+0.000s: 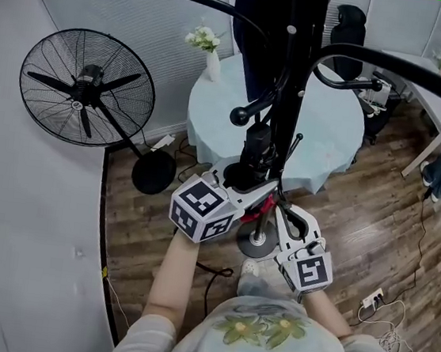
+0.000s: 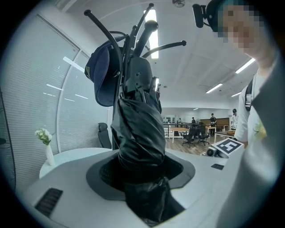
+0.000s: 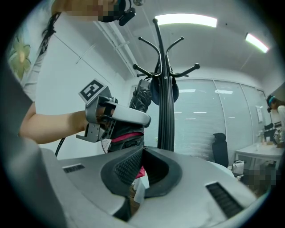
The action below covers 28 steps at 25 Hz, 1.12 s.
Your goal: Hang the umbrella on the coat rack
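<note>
A folded black umbrella (image 1: 255,155) stands upright against the black coat rack (image 1: 296,77). My left gripper (image 1: 250,183) is shut round the umbrella's middle; in the left gripper view the black fabric (image 2: 138,133) fills the gap between the jaws. My right gripper (image 1: 280,212) sits just to the right, jaws closed at the tips with the umbrella's red strap (image 1: 263,208) caught between them. In the right gripper view my right gripper (image 3: 141,153) shows a bit of red strap (image 3: 141,171) in its slit. A navy cap (image 2: 102,73) hangs on a rack arm.
A black floor fan (image 1: 88,87) stands at the left by the curved white wall. Behind the rack are a round table (image 1: 330,129) with a flower vase (image 1: 208,50), and an office chair (image 1: 351,24). A power strip (image 1: 373,297) and cables lie on the wooden floor.
</note>
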Motion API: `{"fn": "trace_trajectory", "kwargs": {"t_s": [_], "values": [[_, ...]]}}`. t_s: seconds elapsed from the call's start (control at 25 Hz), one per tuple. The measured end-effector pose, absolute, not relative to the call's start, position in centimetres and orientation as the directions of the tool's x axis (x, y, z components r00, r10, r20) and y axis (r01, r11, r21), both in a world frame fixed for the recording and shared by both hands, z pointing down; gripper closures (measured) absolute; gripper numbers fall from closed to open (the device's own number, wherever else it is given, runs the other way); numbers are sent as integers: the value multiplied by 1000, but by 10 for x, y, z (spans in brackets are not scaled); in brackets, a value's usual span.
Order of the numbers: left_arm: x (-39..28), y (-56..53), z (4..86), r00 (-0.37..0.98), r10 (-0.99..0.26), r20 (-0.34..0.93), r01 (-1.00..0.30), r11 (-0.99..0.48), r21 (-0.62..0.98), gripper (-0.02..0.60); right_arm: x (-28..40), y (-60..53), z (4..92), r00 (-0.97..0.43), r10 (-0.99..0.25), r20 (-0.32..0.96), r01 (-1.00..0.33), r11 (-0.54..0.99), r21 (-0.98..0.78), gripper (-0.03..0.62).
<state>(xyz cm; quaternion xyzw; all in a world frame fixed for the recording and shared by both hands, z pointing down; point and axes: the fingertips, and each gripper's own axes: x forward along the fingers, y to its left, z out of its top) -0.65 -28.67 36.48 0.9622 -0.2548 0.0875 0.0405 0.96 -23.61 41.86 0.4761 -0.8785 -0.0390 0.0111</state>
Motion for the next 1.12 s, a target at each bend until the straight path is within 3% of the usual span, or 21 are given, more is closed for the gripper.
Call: {"fn": "trace_trajectory", "kwargs": {"t_s": [0.48, 1.12], "values": [[0, -299, 388, 827, -507, 242, -527, -849, 25, 356, 16, -241, 426, -538, -843, -2, -841, 536, 70, 589], [-4, -314, 386, 746, -650, 141, -656, -755, -10, 300, 15, -236, 424, -568, -823, 11, -820, 567, 76, 590]]}}
